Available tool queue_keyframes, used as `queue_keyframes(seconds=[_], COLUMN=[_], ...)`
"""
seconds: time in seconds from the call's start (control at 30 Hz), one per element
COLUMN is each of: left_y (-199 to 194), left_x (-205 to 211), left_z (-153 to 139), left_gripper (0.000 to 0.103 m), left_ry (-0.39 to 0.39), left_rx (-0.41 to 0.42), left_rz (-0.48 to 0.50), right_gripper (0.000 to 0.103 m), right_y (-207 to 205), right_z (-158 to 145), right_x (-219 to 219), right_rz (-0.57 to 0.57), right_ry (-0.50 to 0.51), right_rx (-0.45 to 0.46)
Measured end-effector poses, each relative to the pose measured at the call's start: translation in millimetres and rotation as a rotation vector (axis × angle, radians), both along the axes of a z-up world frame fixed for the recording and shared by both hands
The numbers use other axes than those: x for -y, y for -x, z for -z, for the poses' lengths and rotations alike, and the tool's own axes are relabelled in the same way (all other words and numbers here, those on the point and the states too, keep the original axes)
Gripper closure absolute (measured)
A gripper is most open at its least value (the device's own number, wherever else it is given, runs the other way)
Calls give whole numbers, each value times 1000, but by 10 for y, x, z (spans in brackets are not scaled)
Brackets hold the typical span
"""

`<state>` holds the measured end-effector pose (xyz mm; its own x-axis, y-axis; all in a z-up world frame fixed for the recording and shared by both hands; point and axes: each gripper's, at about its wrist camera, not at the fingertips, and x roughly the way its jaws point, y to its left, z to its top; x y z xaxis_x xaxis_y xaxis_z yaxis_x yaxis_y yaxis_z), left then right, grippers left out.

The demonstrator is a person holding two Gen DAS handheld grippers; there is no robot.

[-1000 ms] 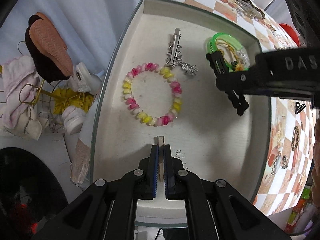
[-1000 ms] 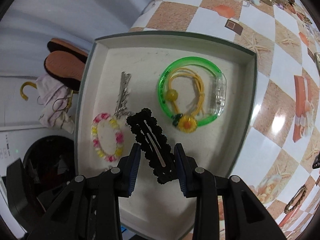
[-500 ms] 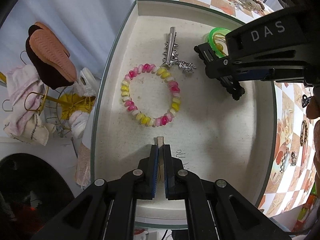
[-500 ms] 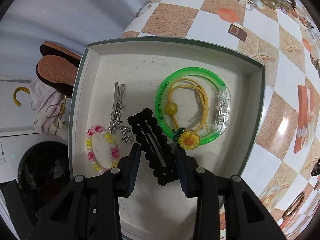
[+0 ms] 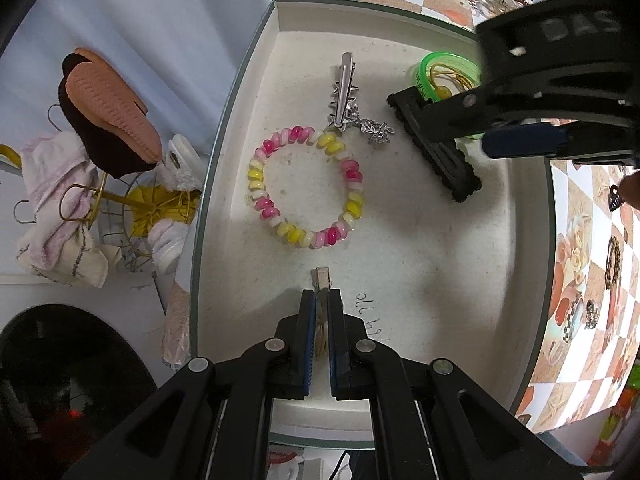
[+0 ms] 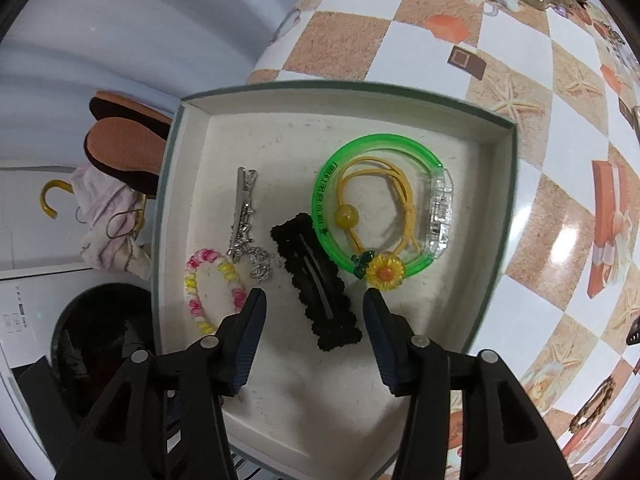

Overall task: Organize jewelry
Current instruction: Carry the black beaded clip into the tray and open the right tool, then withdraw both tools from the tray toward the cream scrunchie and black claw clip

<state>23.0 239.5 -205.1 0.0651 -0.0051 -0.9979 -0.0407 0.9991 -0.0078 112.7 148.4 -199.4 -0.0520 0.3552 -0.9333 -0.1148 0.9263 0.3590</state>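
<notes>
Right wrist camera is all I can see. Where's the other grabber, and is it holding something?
Observer: The left gripper is shut on a small clip, whose metal end pokes out past the tips, over the tray.
Operator: I only see part of the pink and yellow bracelet. Is it broken?
Observer: No. In the left wrist view the pink and yellow bracelet is a full closed ring lying flat on the tray floor.
Operator: Is anything else down there near that grabber?
Observer: Only some handwriting on the tray floor, just beside the left gripper; it is too small to read.
</notes>
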Motion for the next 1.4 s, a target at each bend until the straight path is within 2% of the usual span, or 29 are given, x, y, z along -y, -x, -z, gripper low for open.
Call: queue_keyframes(seconds=[0.33,0.4,0.43,0.47,0.5,0.57,0.83,0.93,1.4], left_y=[0,-5,-11,-15,-12,-13,-63,-80,-229], left_x=[7,22,31,38,47,86,204,244,751], left_z=[-69,-74,-78,-92,-142,-229,-306,-351,-561], left_gripper=[94,92,61,5,0,0,0,0,0], left_ry=[3,2,0,-6,-37,-57,-66,-66,-51], left_rx=[11,11,13,15,35,73,67,70,96], left_rz=[18,27,29,29,18,32,59,73,202], right_gripper=[43,40,39,39,39,39,31,20,19], right_y=[121,142,157,171,183,207,300,366,770], right_z=[-321,-385,-410,-437,-462,-496,-521,-509,-464], right_x=[428,519,580,630,646,728,980,1133,2092], right_rz=[38,53,61,69,77,93,167,196,385], right_ry=[-37,-40,-43,-44,-45,-45,-43,-39,-8], right_rx=[42,50,53,56,57,60,55,43,11])
